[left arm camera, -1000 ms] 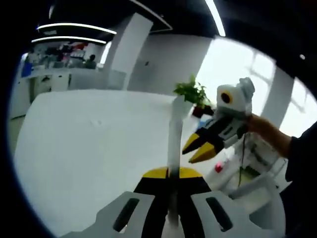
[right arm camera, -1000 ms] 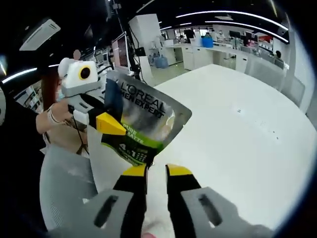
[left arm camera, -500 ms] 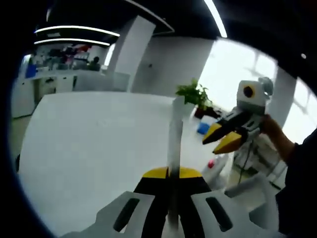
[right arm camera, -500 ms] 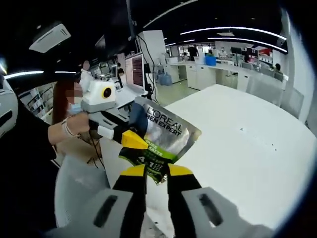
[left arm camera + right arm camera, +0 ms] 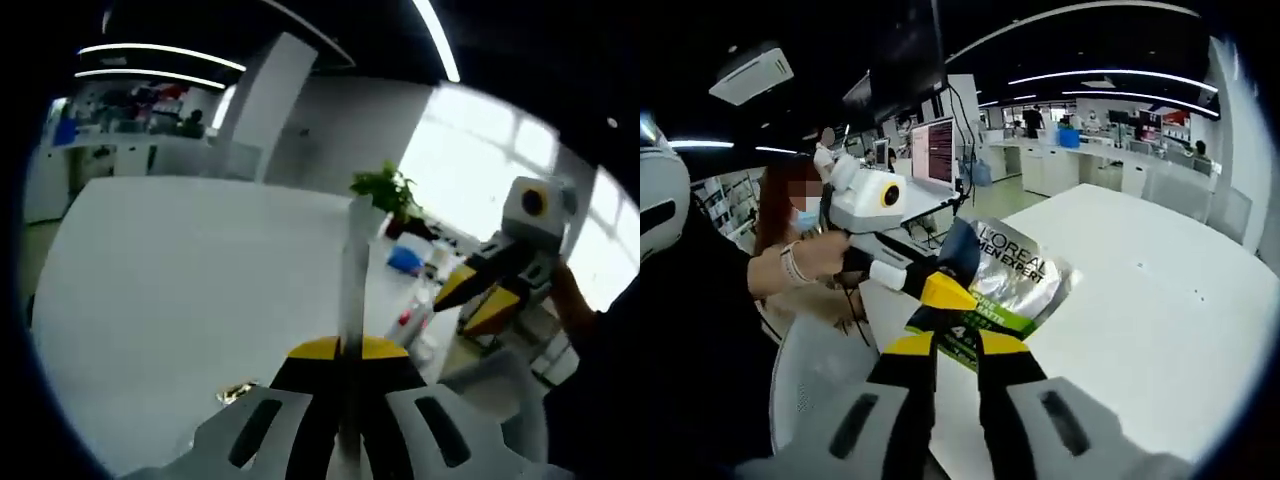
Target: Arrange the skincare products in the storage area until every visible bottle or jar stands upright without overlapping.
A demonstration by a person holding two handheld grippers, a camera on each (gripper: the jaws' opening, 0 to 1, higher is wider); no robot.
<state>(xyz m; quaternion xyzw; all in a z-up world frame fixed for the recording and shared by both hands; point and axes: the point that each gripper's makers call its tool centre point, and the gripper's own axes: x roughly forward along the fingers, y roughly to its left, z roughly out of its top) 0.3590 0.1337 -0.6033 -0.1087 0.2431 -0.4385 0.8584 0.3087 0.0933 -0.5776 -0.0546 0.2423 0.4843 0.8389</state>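
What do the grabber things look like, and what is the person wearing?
Each gripper has yellow-tipped black jaws on pale grey bodies. The left gripper carries a white box with a yellow-ringed lens, and a dark cable hangs below it. The right gripper has a similar box with an orange-ringed lens. The hand behind the left one wears a bracelet and a dark sleeve.

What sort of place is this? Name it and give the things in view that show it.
Probably an open-plan office or lab: a large white table, a lit computer monitor on a stand, white counters under long ceiling strip lights, and a potted plant by big windows.
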